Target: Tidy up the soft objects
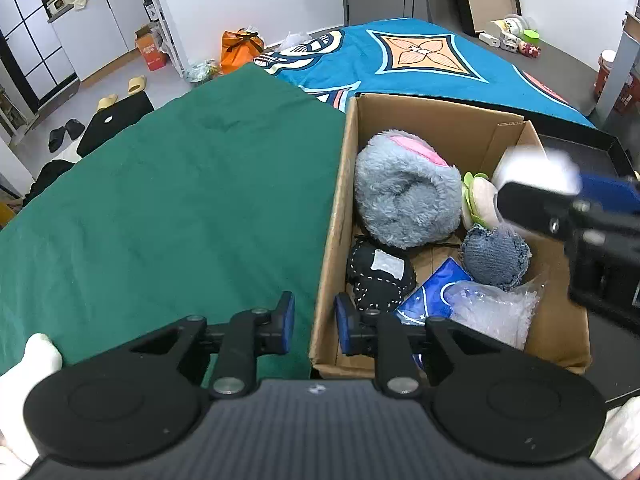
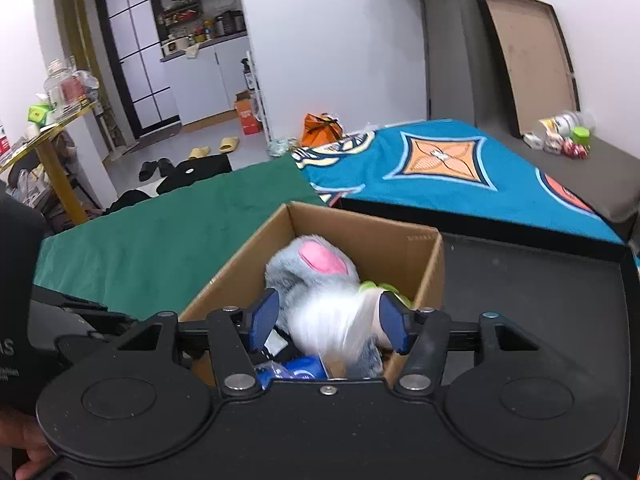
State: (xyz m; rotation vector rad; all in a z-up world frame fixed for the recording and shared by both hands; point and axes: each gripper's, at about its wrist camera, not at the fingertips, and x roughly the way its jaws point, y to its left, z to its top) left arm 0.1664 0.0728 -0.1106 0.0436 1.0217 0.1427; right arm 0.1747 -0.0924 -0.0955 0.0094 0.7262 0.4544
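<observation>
L tool (image 1: 315, 317) sits at the near-left corner of the cardboard box (image 1: 416, 114), its blue pads nearly together and straddling the box's left wall; from this view can't tell for sure whether they press the cardboard, but it looks like a pinch to steady the box. Nothing else is between them.

R tool (image 2: 327, 322) hangs over the box's right side, jaws about half spread, w/ a white fluffy item (image 2: 340, 330) blurred between the pads. Whether the pads squeeze it or have let go, can't tell.

Inside the box: a grey plush w/ pink patch (image 1: 404, 192) at the far left, a green-and-cream plush (image 1: 476, 200) just right of it, a denim ball (image 1: 496, 256) nearer, a black stitched pouch (image 1: 380, 276) near-left, a blue packet (image 1: 432, 292) and a clear bubble bag (image 1: 496, 312) at the near side.

The box rests on the bed edge, beside a green cloth (image 1: 168, 200) on its left; a teal patterned blanket (image 1: 440, 60) lies beyond.

Step in hand, prob.: dropping the white item into the box while the L tool holds the box still. Next move, I'd judge: R tool spreads fully over the free gap at the box's right, then lifts clear w/o snagging the fluff.
</observation>
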